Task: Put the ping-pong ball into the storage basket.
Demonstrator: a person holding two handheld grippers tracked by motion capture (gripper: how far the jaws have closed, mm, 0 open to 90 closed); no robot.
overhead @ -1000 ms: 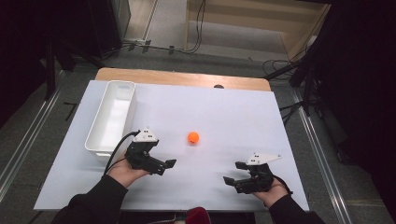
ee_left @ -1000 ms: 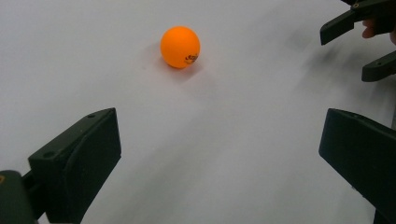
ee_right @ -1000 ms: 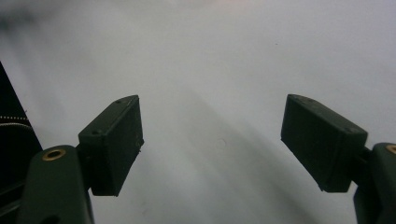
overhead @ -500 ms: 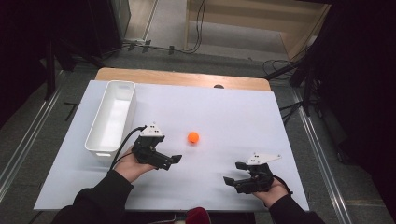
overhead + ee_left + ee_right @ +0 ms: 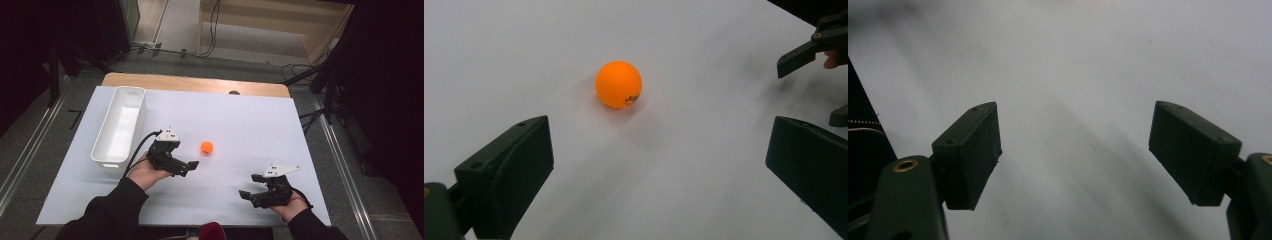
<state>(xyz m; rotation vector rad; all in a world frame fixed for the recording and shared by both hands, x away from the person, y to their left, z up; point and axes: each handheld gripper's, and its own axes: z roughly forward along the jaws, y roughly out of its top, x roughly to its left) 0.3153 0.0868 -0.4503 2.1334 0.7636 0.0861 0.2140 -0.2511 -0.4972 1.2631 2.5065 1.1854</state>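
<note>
An orange ball (image 5: 206,147) lies on the white tabletop (image 5: 250,120), a little left of its middle. My left gripper (image 5: 187,167) sits just to the ball's near left, pointing right, and stands open. In the left gripper view the ball (image 5: 619,84) lies ahead of the spread jaws, beyond my left gripper (image 5: 659,165), and nothing is between them. My right gripper (image 5: 249,186) rests near the front right edge, open and pointing left. In the right gripper view my right gripper (image 5: 1075,150) has bare white surface between its jaws.
A long white bin (image 5: 120,125) stands along the left side of the table, just beyond the left hand. A strip of wooden table edge (image 5: 195,82) shows at the far side. The other gripper (image 5: 809,47) appears at the top right of the left gripper view.
My left gripper has shifted a little forward and to the right, closer to the orange ball. The right gripper and the ball have stayed put.
</note>
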